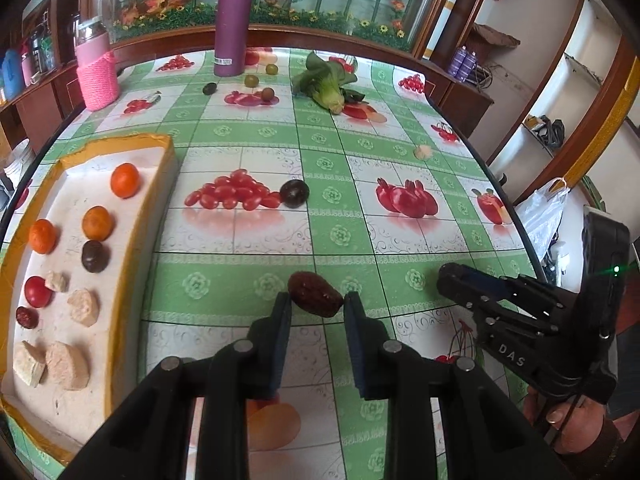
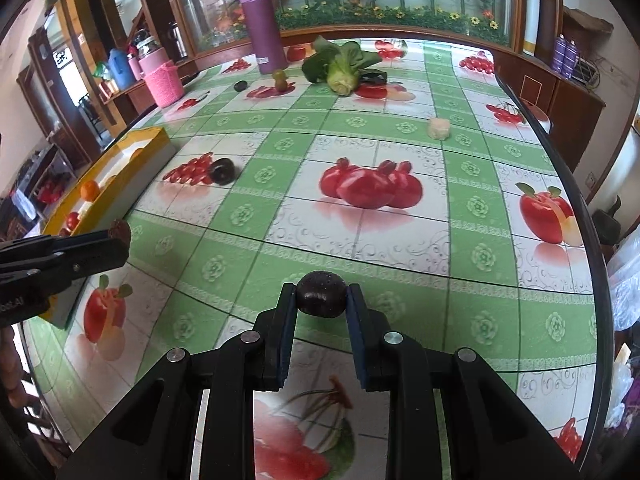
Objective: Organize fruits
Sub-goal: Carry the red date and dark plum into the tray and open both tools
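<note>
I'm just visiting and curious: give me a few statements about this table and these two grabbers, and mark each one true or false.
1. The left gripper holds a wrinkled reddish-brown fruit. True.
2. The right gripper is empty. False: it is shut on a round dark fruit.
3. The tray already holds orange fruits. True.
4. The purple bottle lies on its side. False: it stands upright.
5. A leafy green vegetable lies in the tray. False: it lies on the table.
</note>
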